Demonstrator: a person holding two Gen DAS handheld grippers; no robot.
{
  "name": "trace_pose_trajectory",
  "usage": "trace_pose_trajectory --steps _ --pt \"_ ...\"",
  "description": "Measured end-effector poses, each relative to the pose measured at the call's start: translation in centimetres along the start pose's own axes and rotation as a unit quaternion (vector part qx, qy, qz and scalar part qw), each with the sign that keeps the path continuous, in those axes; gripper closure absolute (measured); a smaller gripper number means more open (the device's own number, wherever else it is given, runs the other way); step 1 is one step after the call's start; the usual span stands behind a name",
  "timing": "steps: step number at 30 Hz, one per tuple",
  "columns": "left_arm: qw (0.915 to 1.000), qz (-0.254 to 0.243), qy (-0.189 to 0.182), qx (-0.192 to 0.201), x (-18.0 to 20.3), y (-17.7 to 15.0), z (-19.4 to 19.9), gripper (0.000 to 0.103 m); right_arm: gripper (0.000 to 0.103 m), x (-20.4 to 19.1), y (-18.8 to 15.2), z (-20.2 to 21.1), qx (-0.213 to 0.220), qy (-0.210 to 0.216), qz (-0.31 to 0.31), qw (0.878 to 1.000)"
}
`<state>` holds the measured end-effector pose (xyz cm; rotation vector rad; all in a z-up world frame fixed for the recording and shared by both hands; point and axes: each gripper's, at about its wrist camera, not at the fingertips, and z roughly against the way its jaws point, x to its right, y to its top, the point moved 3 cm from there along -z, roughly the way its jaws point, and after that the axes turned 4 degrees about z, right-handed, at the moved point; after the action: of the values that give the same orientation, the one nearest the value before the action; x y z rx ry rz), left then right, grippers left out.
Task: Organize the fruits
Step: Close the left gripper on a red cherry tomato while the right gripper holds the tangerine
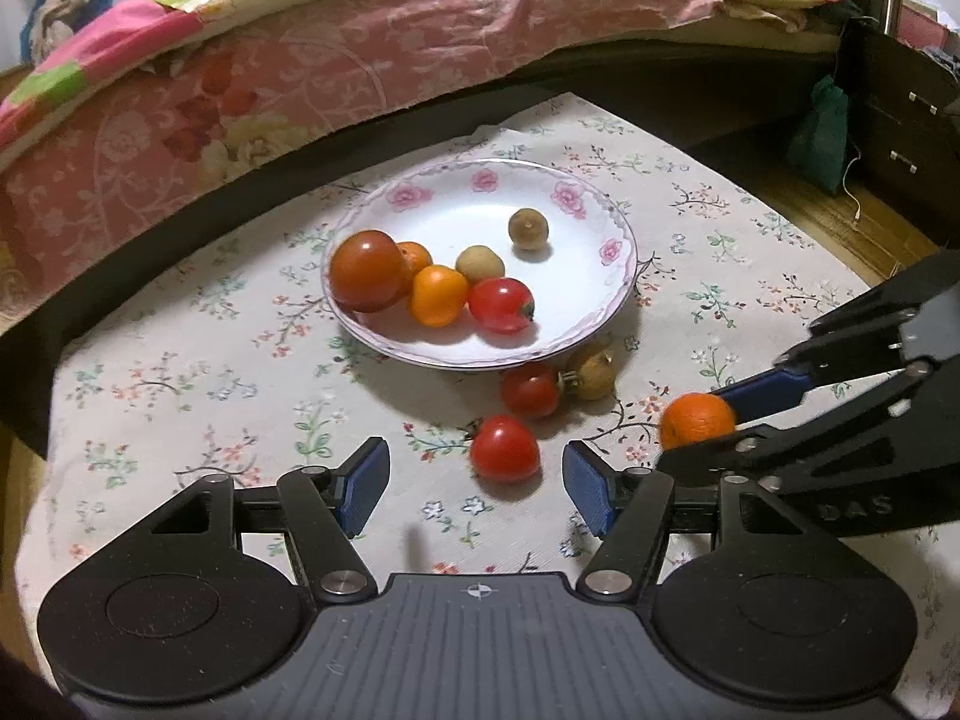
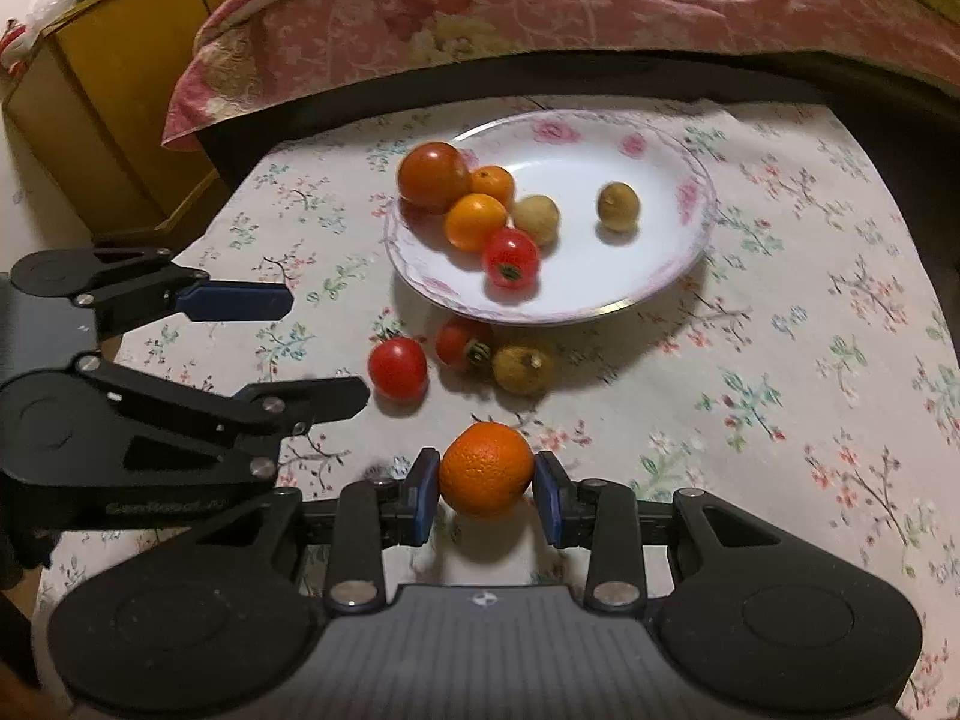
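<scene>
Orange and round, a small dimpled mandarin (image 2: 486, 468) sits pinched between the blue pads (image 2: 420, 495) of the right gripper (image 2: 485, 495), whose jaws stand narrow and press on both its sides, above the floral-printed cloth (image 2: 780, 420). In the left wrist view the same fruit (image 1: 696, 418) shows at the tips of that black tool, which enters from the right.

The left gripper (image 1: 477, 483) has its jaws at a middling width with nothing between the pads — a glossy red cherry tomato (image 1: 505, 449) lies on the cloth just beyond them, untouched.

Farther on, a second red tomato with a green stalk (image 1: 531, 390) lies against a tan, rough-skinned round fruit (image 1: 594, 377), both close under the near rim of the plate.

The white shallow plate with a pink flower border (image 1: 606, 252) holds six pieces: a large red-orange tomato (image 1: 367, 270), two small orange fruits (image 1: 439, 294) beside it, a red tomato (image 1: 501, 305), a pale tan fruit (image 1: 480, 264), and — set apart toward the far side — an olive-brown one (image 1: 528, 229).

Behind the cloth lies a pink patterned bedspread (image 1: 300, 78).
</scene>
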<state>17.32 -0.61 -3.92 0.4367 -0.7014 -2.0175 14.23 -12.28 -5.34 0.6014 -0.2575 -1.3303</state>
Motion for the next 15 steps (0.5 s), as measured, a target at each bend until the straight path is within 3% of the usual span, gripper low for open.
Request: trace_pose_trajectory --steps 7,15 --pt "0.9997 0.02 -0.007 -0.009 0.4 0.4 -1.9 0.033 0.069 0.7 -0.4 0.5 -0.009 -0.024 0.009 1.0" --pt "0.9992 0.027 -0.012 -0.026 0.6 -0.2 -3.6 0.024 0.069 1.0 -0.5 -0.4 -0.018 -0.015 0.008 1.0"
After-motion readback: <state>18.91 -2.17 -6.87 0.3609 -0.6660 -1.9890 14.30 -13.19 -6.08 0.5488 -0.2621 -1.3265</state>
